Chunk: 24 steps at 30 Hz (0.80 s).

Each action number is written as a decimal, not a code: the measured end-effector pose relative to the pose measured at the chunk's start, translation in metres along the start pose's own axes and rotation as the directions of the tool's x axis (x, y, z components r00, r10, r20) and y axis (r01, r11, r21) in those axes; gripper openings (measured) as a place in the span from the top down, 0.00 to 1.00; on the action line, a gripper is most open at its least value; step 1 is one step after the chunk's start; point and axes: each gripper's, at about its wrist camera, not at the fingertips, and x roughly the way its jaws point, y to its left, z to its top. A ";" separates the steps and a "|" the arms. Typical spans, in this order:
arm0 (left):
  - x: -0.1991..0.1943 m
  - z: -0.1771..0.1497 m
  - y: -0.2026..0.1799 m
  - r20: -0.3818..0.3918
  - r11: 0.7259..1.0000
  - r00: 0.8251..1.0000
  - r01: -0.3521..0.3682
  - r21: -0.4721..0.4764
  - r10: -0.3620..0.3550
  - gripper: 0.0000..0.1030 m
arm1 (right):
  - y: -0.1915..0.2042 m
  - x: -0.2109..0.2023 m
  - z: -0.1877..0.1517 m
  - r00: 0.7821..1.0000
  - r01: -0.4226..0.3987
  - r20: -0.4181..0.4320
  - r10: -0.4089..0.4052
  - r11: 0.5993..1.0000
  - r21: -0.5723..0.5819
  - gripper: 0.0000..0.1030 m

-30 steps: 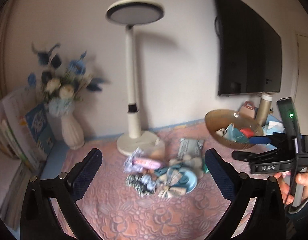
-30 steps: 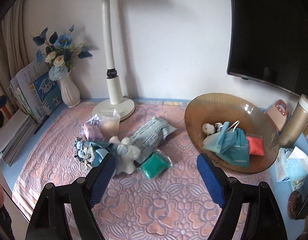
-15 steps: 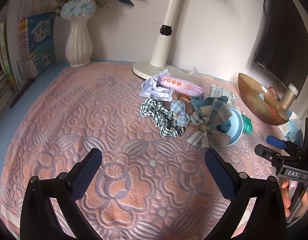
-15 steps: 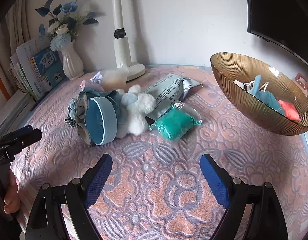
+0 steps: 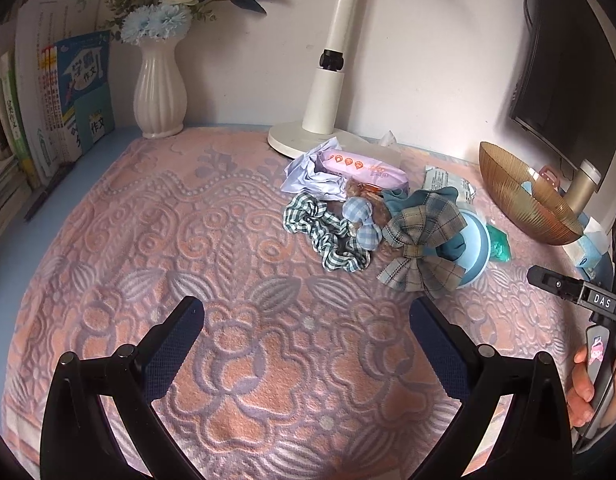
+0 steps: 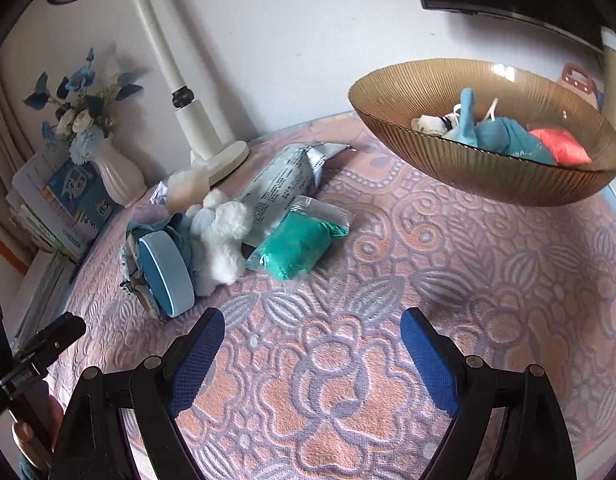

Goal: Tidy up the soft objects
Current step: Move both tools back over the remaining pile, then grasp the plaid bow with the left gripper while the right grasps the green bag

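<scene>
Left gripper (image 5: 308, 316): jaws wide apart, empty, near edge of mat.

Gingham scrunchie (image 5: 327, 236) at left of pile, touching blue fabric balls (image 5: 361, 220) and plaid bow (image 5: 421, 248). Risk: pinch snags neighbour, drags pile.

Green pouch (image 6: 296, 244): slick film, may slip.

Right gripper (image 6: 311, 332): spread open, empty.

Amber bowl (image 6: 447, 152) far right, part filled; careless drop could clip rim.

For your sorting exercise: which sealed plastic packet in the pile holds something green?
The clear packet nearest the bowl; the grey printed packet behind it is opaque.
</scene>
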 end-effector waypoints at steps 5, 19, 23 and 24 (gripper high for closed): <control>-0.002 0.004 -0.007 -0.027 0.999 0.999 0.048 0.023 -0.047 0.10 | -0.001 -0.009 0.000 0.999 0.034 0.028 -0.034 0.999 0.008 0.18; 0.026 0.037 -0.075 -0.130 0.966 0.990 0.088 0.244 -0.058 0.39 | 0.044 0.003 0.046 0.971 0.182 -0.136 -0.199 0.975 -0.127 0.22; 0.045 0.040 -0.072 -0.146 0.971 0.987 0.104 0.216 -0.073 0.39 | 0.030 0.011 0.054 0.972 0.133 -0.186 -0.144 0.989 -0.071 0.22; 0.050 0.041 -0.069 -0.156 0.974 0.984 0.119 0.191 -0.090 0.39 | 0.025 0.015 0.057 0.970 0.137 -0.197 -0.143 0.990 -0.041 0.22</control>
